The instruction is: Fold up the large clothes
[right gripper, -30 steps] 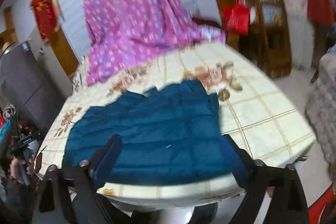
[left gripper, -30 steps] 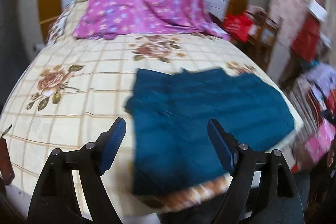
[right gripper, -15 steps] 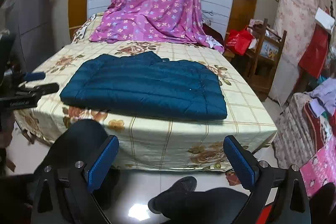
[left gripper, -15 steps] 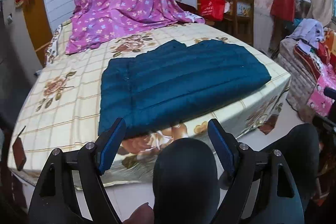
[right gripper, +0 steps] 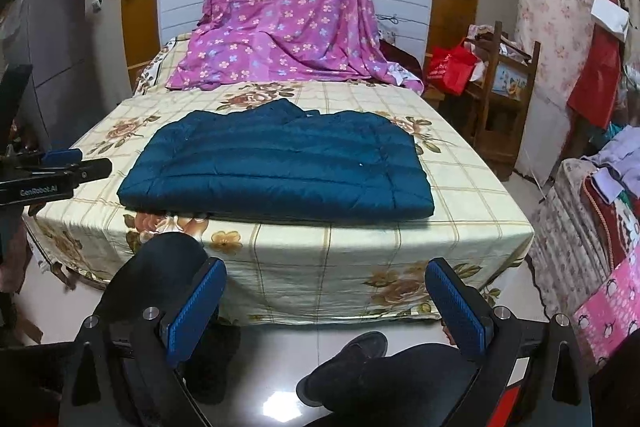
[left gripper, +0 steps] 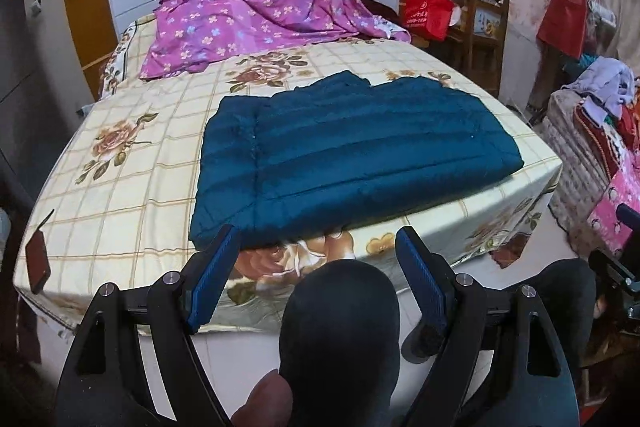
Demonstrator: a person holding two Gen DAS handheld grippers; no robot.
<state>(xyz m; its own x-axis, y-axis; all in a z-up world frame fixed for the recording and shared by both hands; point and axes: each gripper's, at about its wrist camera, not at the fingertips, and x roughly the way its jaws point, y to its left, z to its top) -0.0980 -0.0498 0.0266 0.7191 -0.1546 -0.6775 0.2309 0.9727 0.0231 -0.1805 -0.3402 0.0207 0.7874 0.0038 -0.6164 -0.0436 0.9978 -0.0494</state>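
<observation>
A dark teal quilted jacket lies folded into a flat rectangle near the front edge of the bed; it also shows in the right wrist view. My left gripper is open and empty, held off the bed's front edge just short of the jacket. My right gripper is open and empty, lower and farther back, in front of the bed's hanging sheet. The left gripper's body shows at the left of the right wrist view.
A purple flowered sheet drapes over the bed's far end. The person's dark-trousered knees and shoe are in front. A dark red flat object lies at the bed's left corner. A wooden rack and piled cloth stand at the right.
Both grippers have pulled back from over the jacket to beyond the bed's front edge. They stay open. The jacket lies still, folded.
</observation>
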